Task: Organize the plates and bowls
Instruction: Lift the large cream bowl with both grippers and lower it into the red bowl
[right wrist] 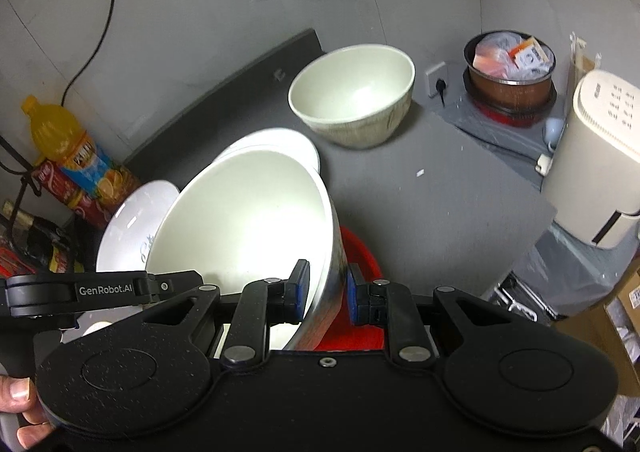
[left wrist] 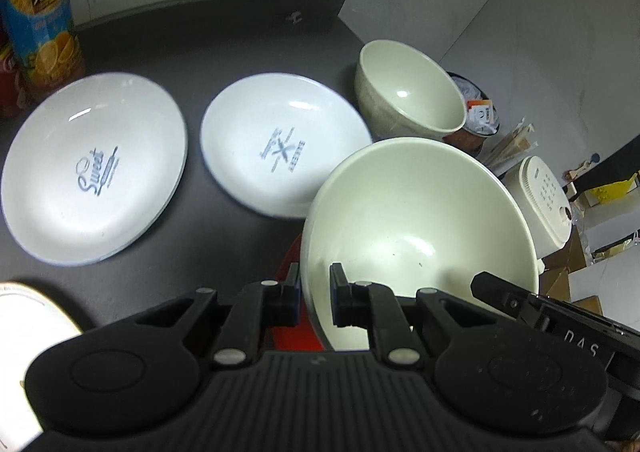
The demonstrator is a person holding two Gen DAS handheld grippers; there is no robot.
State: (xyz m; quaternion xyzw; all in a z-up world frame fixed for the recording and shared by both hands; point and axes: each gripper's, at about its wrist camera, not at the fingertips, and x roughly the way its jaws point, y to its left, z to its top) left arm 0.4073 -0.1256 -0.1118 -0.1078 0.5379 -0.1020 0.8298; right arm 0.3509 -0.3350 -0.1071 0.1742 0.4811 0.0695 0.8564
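A large cream bowl [left wrist: 416,220] is held tilted above the dark table [left wrist: 208,52]. My left gripper [left wrist: 315,292] is shut on its near-left rim. My right gripper [right wrist: 327,288] is shut on its right rim; the bowl fills the left of the right wrist view [right wrist: 248,220]. A second cream bowl [left wrist: 408,88] stands upright at the table's far right, also in the right wrist view [right wrist: 352,96]. Two white printed plates lie flat: one at left [left wrist: 94,168], one in the middle [left wrist: 284,144]. Something red [right wrist: 360,252] lies under the held bowl.
A juice bottle [left wrist: 40,12] and red can stand at the table's far left. Off the right edge on the floor are a brown pot with bags [right wrist: 510,68], a cream appliance [right wrist: 600,156], a wall socket and cardboard boxes. Another white dish [left wrist: 28,312] is at near left.
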